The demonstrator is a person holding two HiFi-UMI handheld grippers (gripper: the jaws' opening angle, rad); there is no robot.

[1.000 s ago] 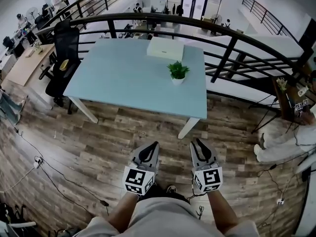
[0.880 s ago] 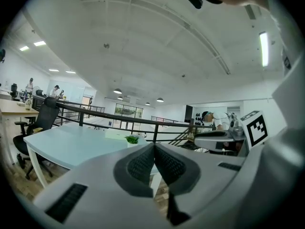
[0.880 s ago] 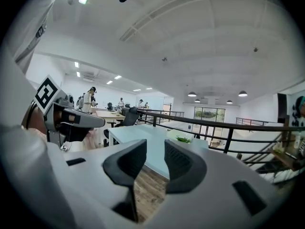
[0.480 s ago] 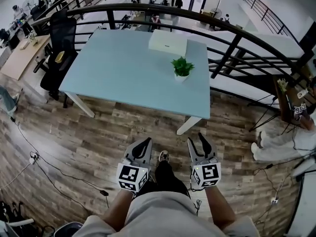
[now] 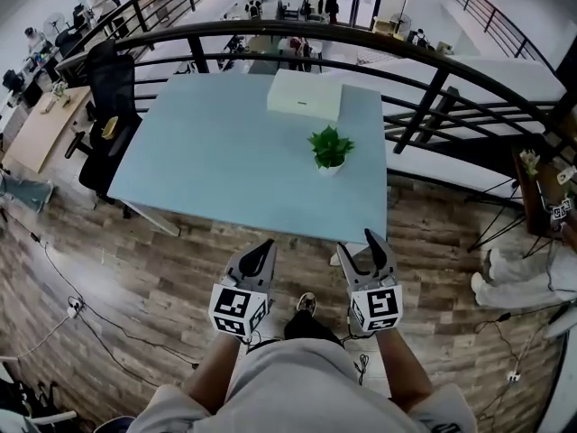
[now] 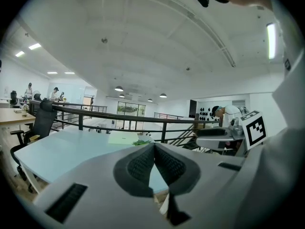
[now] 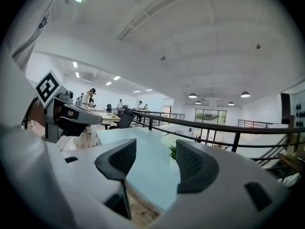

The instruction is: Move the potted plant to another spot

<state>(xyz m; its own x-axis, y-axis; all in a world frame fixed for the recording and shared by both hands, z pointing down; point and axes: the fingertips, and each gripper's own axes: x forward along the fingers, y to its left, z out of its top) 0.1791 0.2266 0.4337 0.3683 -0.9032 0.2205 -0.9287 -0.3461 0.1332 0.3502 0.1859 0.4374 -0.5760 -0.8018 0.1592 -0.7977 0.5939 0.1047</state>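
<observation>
Head view: the potted plant (image 5: pixel 330 149), leafy green in a small white pot, stands on the pale blue table (image 5: pixel 207 152) just in front of a white box (image 5: pixel 305 95). Left gripper view: the left gripper (image 6: pixel 154 144) has its jaws closed on nothing. Right gripper view: the right gripper (image 7: pixel 155 149) has its jaws apart, just opened wider and empty.

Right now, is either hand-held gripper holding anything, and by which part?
Nothing. The left hand-held gripper is shut, empty; the right hand-held gripper has just been opening, empty. The potted plant stands untouched.
</observation>
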